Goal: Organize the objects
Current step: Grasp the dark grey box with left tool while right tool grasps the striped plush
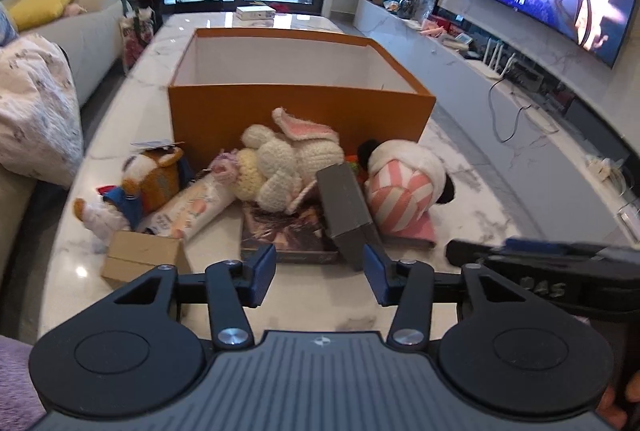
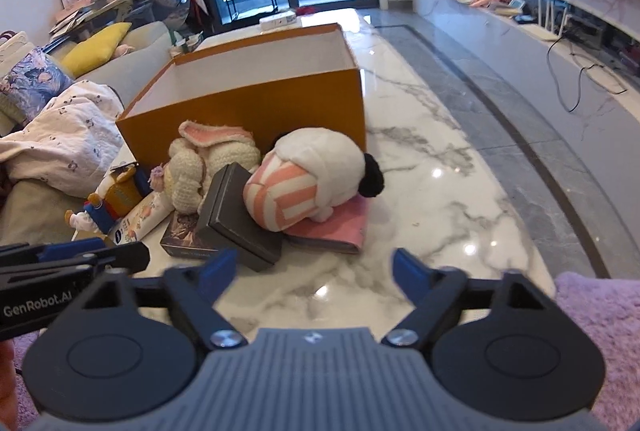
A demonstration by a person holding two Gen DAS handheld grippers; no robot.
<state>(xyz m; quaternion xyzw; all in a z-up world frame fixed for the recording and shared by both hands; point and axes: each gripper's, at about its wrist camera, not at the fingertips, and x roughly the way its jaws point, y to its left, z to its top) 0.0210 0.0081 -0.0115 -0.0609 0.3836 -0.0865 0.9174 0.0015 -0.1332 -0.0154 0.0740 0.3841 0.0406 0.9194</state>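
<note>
On the white marble table in a living room, we face clutter before an open orange cardboard box. Left to right: a soft crocheted cream rabbit, squeezable anywhere; a stiff dark grey box, best pinched across its narrow sides; a light pink-striped plush. Our left gripper and right gripper hang half-spread, holding nothing.

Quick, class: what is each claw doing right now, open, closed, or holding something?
Left claw: open, holding nothing, short of the dark grey box.
Right claw: open, holding nothing, over bare marble tabletop.
</note>
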